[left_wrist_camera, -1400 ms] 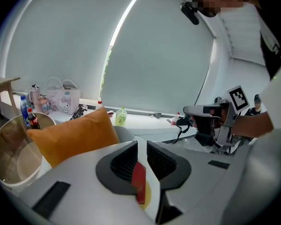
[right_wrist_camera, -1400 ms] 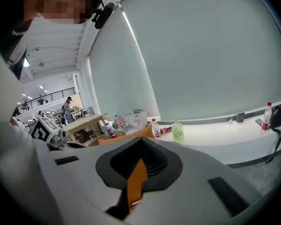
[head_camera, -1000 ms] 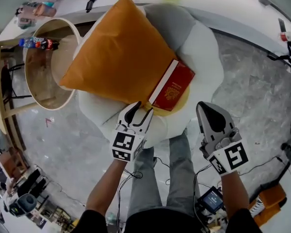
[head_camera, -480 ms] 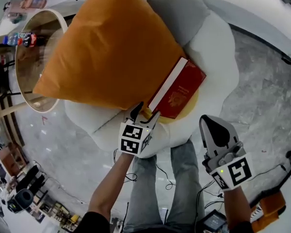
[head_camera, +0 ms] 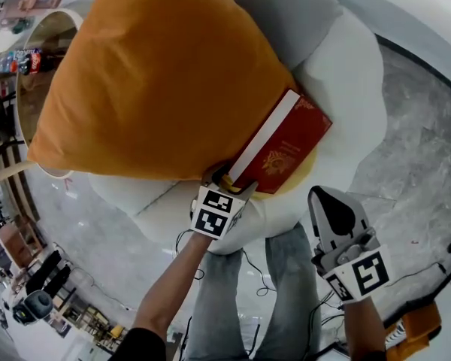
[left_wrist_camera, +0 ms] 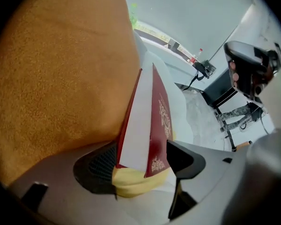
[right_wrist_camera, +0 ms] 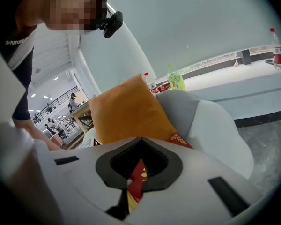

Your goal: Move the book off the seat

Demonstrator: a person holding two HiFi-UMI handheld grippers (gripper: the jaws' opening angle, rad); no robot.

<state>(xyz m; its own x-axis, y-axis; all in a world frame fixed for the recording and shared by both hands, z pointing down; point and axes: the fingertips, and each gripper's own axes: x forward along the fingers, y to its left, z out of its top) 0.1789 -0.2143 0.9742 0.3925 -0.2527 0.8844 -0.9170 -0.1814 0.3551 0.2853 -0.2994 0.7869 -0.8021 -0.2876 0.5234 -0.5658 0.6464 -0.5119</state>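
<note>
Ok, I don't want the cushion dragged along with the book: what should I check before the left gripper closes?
1. Left gripper jaws apart, having just been opening: ok.
2. Red book near corner between them, pads not yet pressing: ok.
3. Orange cushion clear of the grip: not ok, it lies against the book beside one jaw.
4. Right gripper shut and off to the side: ok.
5. Book free of the yellow seat pad beneath: cannot tell.

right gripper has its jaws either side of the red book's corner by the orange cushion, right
No, it is the left gripper. Its jaws have just been opening and have the corner of the red book between them, by the orange cushion. The left gripper view shows it.
</note>
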